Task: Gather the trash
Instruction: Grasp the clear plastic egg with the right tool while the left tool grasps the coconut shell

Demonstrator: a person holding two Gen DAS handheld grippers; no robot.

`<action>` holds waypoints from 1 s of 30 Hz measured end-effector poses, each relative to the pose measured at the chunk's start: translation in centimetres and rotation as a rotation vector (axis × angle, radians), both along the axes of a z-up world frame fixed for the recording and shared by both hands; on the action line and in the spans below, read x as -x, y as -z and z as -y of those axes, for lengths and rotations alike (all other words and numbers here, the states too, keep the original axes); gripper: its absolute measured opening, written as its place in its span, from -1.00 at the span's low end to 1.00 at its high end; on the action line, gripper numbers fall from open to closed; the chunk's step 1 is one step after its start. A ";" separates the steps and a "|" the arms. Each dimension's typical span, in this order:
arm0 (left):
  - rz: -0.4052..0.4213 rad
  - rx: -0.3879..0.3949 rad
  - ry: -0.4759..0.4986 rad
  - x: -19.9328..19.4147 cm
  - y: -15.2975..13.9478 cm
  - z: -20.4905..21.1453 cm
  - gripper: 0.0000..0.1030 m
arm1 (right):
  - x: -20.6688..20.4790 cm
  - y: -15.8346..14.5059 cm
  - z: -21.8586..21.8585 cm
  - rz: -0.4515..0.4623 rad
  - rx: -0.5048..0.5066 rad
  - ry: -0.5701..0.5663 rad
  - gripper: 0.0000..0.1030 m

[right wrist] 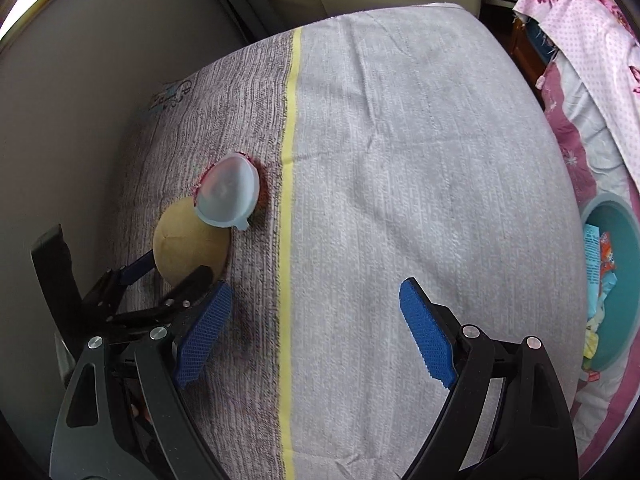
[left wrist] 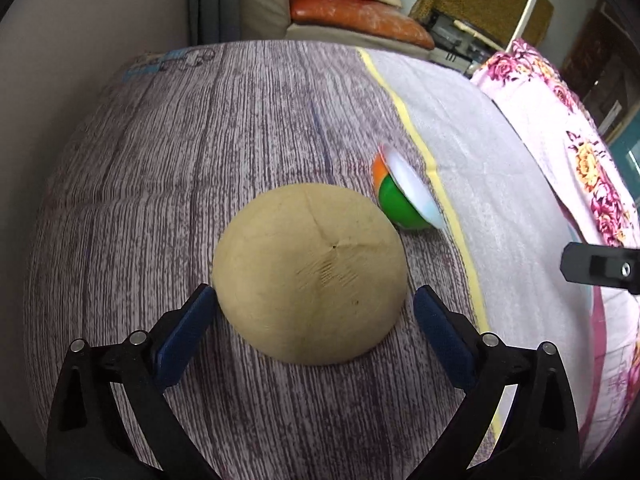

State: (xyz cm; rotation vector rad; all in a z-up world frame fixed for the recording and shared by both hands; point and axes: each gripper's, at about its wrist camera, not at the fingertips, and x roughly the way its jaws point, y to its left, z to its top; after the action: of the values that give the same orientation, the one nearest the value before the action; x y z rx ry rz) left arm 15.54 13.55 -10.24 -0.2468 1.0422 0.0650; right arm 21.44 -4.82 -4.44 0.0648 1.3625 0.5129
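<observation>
The left gripper (left wrist: 312,312) is spread wide around the tan shell (left wrist: 310,272), its 2 pads flanking it on the striped bedcover (left wrist: 160,160), apparently not yet gripping; judged best to push deeper past the widest part, then close evenly so the dome cannot squirt out; the right gripper (right wrist: 316,332) hangs spread, holding nothing; the bin (right wrist: 624,280) lies at far right; a cup (left wrist: 404,192) lies just beyond the shell.

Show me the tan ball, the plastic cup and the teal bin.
tan ball (left wrist: 310,272), left wrist view, middle of its top.
plastic cup (right wrist: 227,195), right wrist view, its translucent lid.
teal bin (right wrist: 624,260), right wrist view, bare inner wall.
</observation>
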 end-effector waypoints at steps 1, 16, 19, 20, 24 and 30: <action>0.016 0.008 -0.011 0.2 -0.1 -0.4 0.80 | -0.1 0.0 -0.4 -0.005 -0.007 -0.004 0.59; 0.033 0.167 -0.066 4.2 -1.5 -6.4 0.24 | -3.8 3.2 -9.4 -0.045 -0.031 -0.094 0.59; 0.049 0.144 -0.062 4.3 -1.8 -5.9 0.69 | -4.1 4.0 -10.2 -0.050 -0.034 -0.108 0.25; 0.052 0.148 -0.057 4.2 -1.9 -5.7 0.75 | -4.0 3.9 -10.1 -0.045 -0.047 -0.109 0.01; 0.039 0.119 -0.017 2.1 -1.7 -4.5 0.89 | -3.6 2.8 -9.2 -0.005 -0.051 -0.108 0.00; -0.051 -0.050 0.047 -1.0 0.1 -1.2 0.95 | -3.4 1.9 -6.2 0.001 -0.066 -0.064 0.00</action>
State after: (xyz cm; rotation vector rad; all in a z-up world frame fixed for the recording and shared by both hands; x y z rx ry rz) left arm 16.58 14.73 -10.29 -0.1759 1.0948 0.0546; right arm 24.85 1.38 -6.38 0.0756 1.3501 0.6115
